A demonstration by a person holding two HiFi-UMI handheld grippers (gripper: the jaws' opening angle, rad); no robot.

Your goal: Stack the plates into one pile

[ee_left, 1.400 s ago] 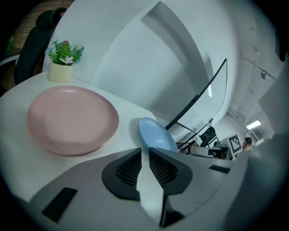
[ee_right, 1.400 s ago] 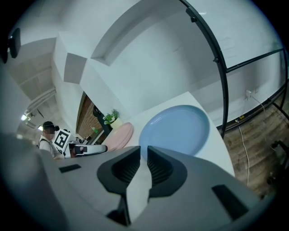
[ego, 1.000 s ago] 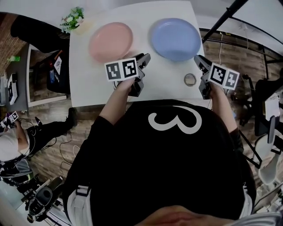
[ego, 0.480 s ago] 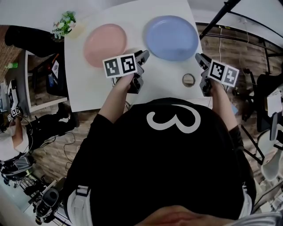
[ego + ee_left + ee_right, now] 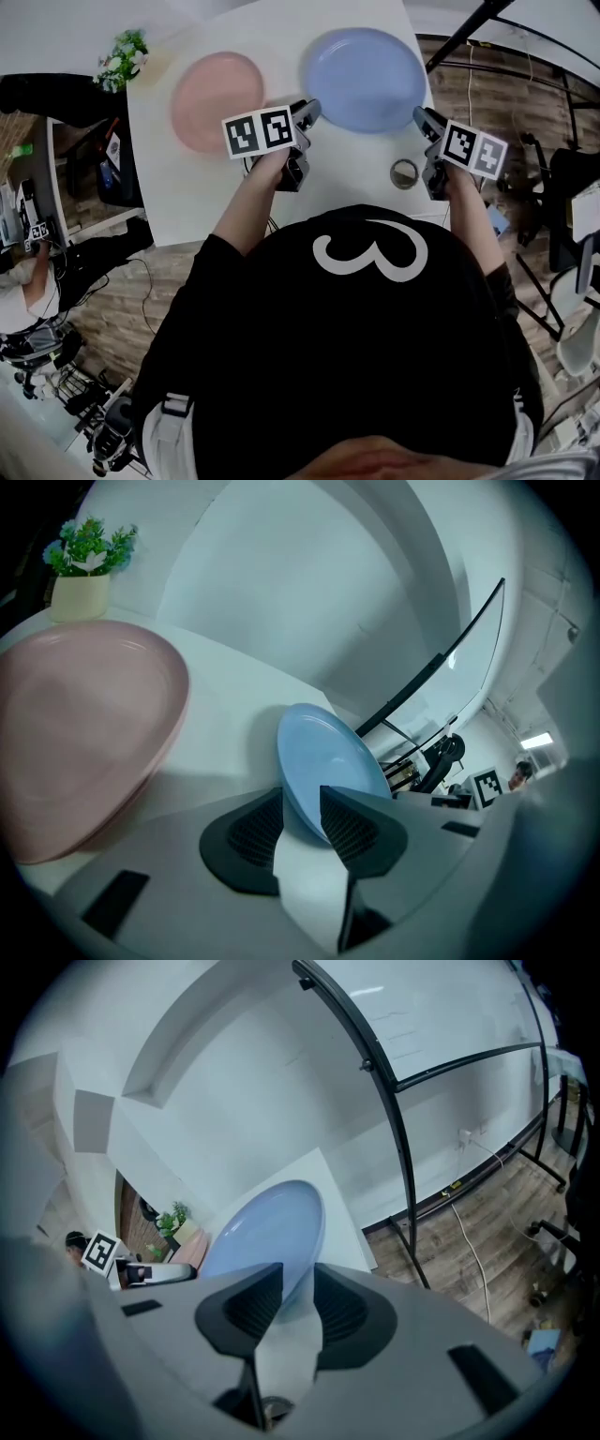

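Mostly the white table [image 5: 211, 192] fills the upper part of the head view. On it the blue plate [image 5: 366, 80] lies at upper right and the pink plate [image 5: 217, 101] at upper left, side by side, not stacked. The left gripper [image 5: 307, 111] points between them, and the right gripper [image 5: 422, 117] is at the blue plate's right rim.

Only the gripper views show the jaws. The left ones stand wide apart. The right ones have just been opening. In each gap the blue plate's rim shows, not pressed by the pads.

Only the head view shows a small ring [image 5: 404, 172] by the right gripper.
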